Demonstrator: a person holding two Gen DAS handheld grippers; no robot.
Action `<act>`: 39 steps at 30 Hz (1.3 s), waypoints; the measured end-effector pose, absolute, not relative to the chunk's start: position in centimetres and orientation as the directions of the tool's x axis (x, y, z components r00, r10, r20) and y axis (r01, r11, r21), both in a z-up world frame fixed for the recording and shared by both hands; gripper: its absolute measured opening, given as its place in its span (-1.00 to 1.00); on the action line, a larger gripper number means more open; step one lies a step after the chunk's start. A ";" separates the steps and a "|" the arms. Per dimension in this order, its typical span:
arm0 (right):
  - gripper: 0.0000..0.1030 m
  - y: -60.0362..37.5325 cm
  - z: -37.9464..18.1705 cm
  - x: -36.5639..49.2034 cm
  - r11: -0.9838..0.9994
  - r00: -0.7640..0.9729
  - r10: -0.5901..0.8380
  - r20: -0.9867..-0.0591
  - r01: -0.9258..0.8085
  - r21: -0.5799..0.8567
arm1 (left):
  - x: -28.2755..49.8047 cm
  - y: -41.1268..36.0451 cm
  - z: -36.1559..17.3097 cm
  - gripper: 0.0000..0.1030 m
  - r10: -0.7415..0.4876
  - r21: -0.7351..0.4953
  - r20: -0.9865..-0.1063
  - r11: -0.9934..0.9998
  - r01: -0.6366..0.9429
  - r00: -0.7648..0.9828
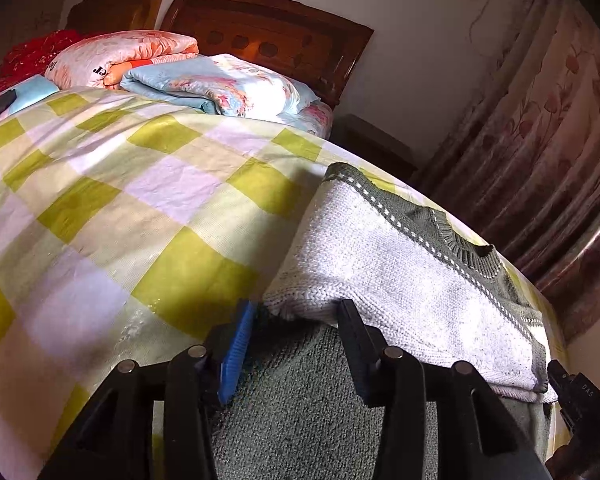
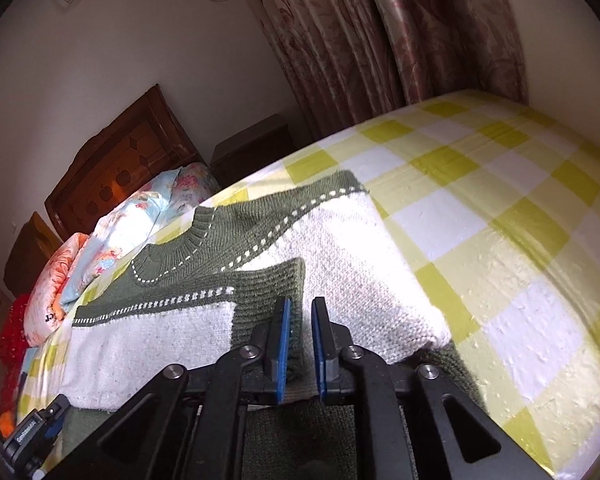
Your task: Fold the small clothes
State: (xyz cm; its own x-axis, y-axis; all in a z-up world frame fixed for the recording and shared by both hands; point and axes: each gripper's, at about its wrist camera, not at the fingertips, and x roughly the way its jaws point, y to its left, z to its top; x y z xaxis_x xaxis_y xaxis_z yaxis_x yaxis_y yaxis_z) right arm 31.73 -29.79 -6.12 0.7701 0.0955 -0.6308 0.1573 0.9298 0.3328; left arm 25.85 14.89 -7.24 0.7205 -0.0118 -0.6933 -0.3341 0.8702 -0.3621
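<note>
A small knitted sweater, white with dark green yoke, collar and hem, lies on the checked bed; it shows in the left wrist view (image 1: 400, 280) and the right wrist view (image 2: 340, 248). Both sleeves are folded in over the body. My left gripper (image 1: 300, 312) is open, its fingers astride the sweater's near left corner above the green hem. My right gripper (image 2: 300, 320) has its blue pads a narrow gap apart, with the green cuff (image 2: 268, 292) of the folded sleeve just ahead and the hem edge between the pads.
The bed has a yellow-green and white checked sheet (image 1: 120, 208). Folded floral quilts (image 1: 220, 84) and a wooden headboard (image 1: 268, 32) lie at the far end. Curtains (image 2: 380, 40) hang beside the bed. A dark nightstand (image 2: 252, 148) stands by the headboard.
</note>
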 end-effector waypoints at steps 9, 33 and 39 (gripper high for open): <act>1.00 -27.8 -7.1 34.8 0.976 0.698 0.104 -0.709 0.066 0.208 | 26.0 14.7 -7.3 -0.06 -0.006 -0.353 -0.701 0.871 -0.341 0.713; 1.00 -21.5 -6.8 36.0 0.978 0.674 0.068 -0.736 -0.190 -0.083 | 38.1 8.6 -5.5 0.13 -0.078 -0.198 -0.805 0.970 -0.143 0.588; 1.00 -23.8 -6.3 35.4 0.981 0.689 0.178 -0.702 -0.180 0.073 | 37.0 9.0 -3.9 0.14 -0.119 -0.270 -0.743 0.954 -0.132 0.659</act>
State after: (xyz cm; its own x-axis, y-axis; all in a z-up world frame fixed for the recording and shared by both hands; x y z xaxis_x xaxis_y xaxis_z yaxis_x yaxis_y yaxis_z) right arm 35.40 -23.84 -6.28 0.6893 0.1785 -0.7022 -0.1799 0.9810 0.0727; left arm 37.01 9.04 -3.85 0.6589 -0.1191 -0.7427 -0.1318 0.9539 -0.2698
